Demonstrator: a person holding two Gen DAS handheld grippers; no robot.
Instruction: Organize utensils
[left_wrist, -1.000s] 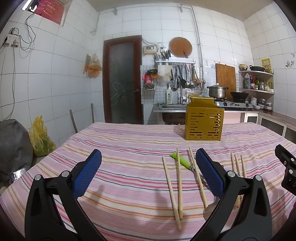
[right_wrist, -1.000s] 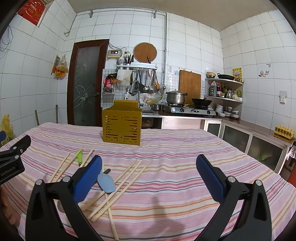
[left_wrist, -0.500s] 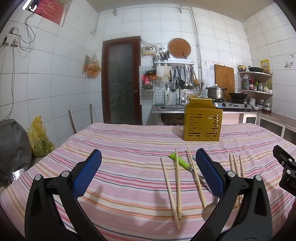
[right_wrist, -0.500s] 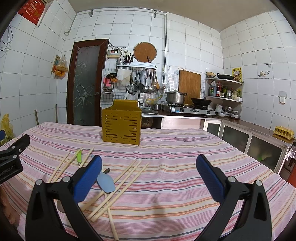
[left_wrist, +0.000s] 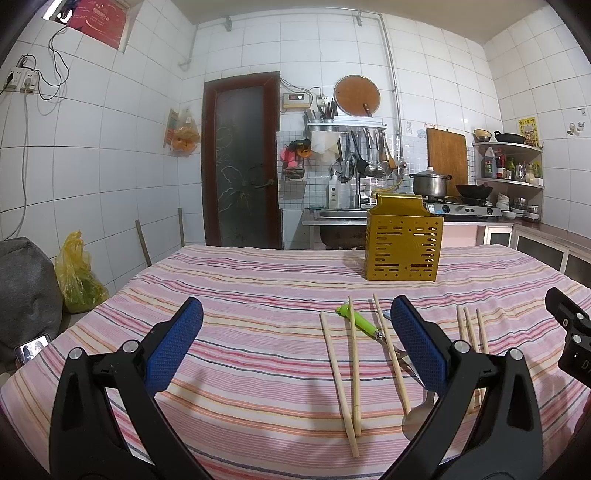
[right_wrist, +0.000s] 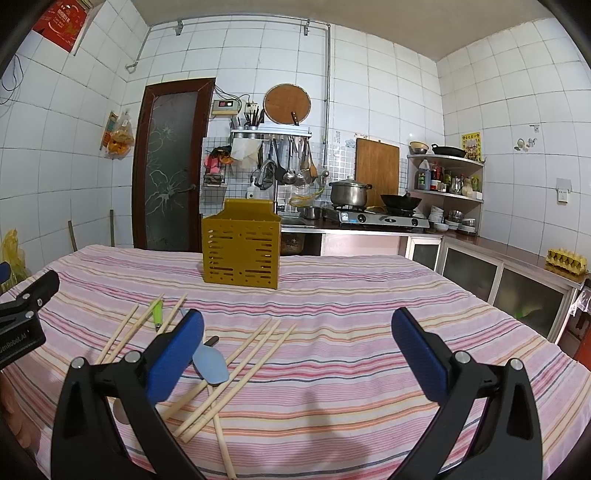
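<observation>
While chopsticks (left_wrist: 352, 356) lie outside, yellow holder (left_wrist: 403, 246) upright

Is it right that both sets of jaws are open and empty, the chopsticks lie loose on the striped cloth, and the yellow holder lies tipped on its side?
Not quite. The yellow holder stands upright on the striped cloth, as the right wrist view shows. The rest holds: the left gripper and right gripper are open and empty, and the chopsticks lie loose.

White tiled walls (left_wrist: 110, 166), a dark glass-panelled door (left_wrist: 242, 162), a gas stove (right_wrist: 384, 218) and corner shelves (right_wrist: 448, 177) beyond the striped surface (right_wrist: 351, 306).
</observation>
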